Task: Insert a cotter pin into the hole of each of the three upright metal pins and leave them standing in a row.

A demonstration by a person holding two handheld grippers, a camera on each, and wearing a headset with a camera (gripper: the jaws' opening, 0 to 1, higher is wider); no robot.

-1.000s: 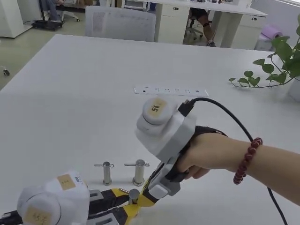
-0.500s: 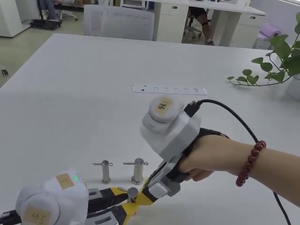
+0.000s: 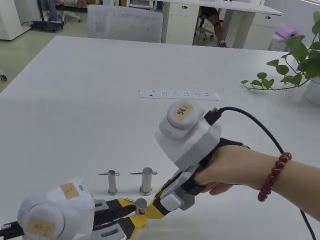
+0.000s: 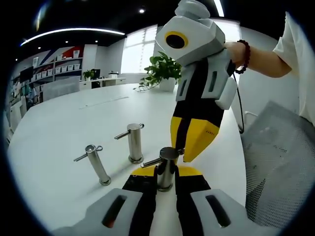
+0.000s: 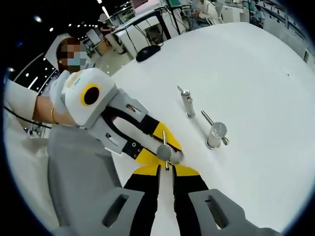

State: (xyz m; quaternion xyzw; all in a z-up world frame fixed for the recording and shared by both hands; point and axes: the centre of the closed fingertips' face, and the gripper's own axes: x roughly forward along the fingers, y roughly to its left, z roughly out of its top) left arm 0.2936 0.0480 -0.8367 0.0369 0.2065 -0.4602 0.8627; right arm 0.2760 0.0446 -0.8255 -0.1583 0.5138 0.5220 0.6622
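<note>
Two metal pins stand upright side by side on the white table, each with a cotter pin through its top. They also stand in the left gripper view and the right gripper view. A third metal pin stands nearer me, with my left gripper shut on its shaft. My right gripper meets it from the right, shut on a thin cotter pin at the pin's head. That cotter pin's end sticks out of the pin's far side.
A white power strip lies farther back on the table. A potted plant stands at the right edge. The right gripper's black cable arcs over my wrist. A grey chair stands beyond the table's far edge.
The right gripper's body has leaned a little to the right and away, while its jaw tips stay at the third pin. The left gripper and the two standing pins have not moved.
</note>
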